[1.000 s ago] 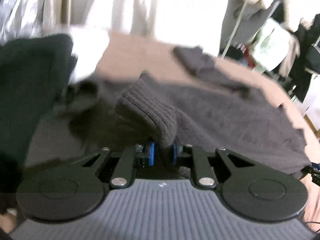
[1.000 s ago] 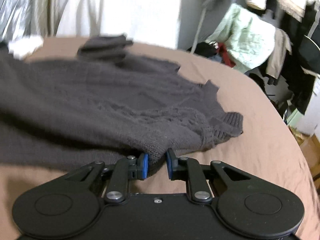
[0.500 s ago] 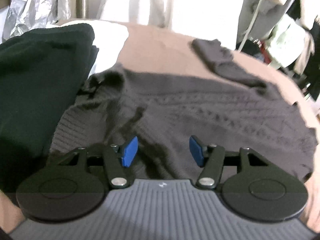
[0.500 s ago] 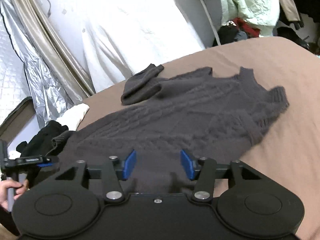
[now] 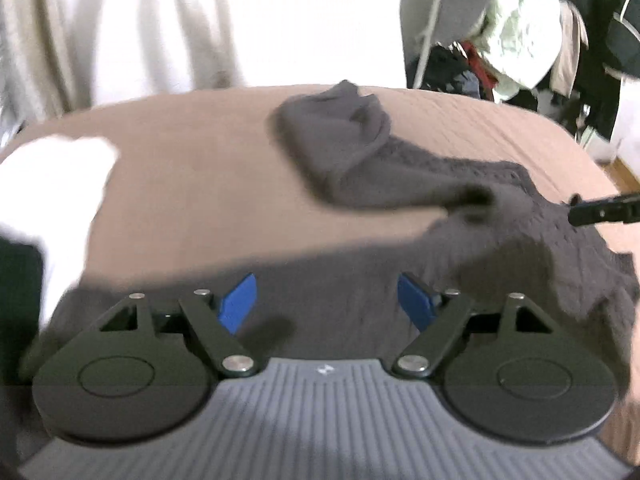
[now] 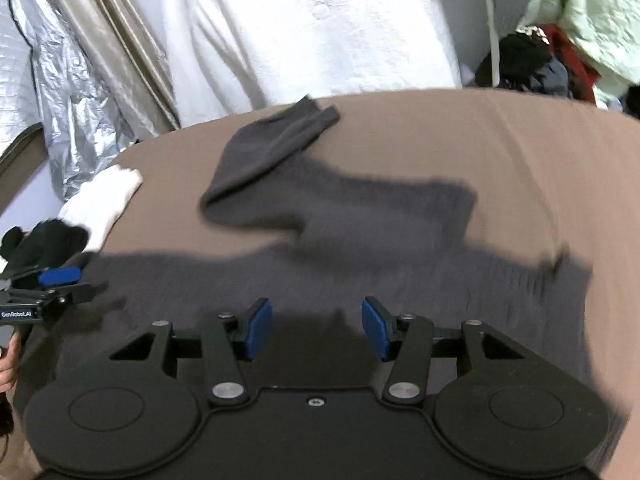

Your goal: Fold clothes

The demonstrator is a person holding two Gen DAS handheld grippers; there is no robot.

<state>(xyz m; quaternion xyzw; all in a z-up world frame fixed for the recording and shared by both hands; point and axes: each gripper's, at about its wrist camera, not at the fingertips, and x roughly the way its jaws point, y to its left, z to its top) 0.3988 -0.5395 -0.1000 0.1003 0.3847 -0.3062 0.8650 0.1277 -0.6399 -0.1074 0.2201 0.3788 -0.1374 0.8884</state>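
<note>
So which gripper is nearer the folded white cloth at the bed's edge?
Left. The left gripper hangs over the dark sweater just beside the white cloth; the right gripper is farther along the sweater.

We are seeing bare brown bed [image 6: 460, 140] lying open toward twelve and two o'clock of the dark sweater [image 6: 360, 240]; a white cloth [image 6: 104, 196] and black garment [image 6: 44, 240] are crowding nine o'clock.

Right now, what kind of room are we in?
Probably a bedroom. A dark grey sweater lies spread on a bed with a brown sheet, a white duvet is bunched behind it, and clothes are piled at the side.
</note>
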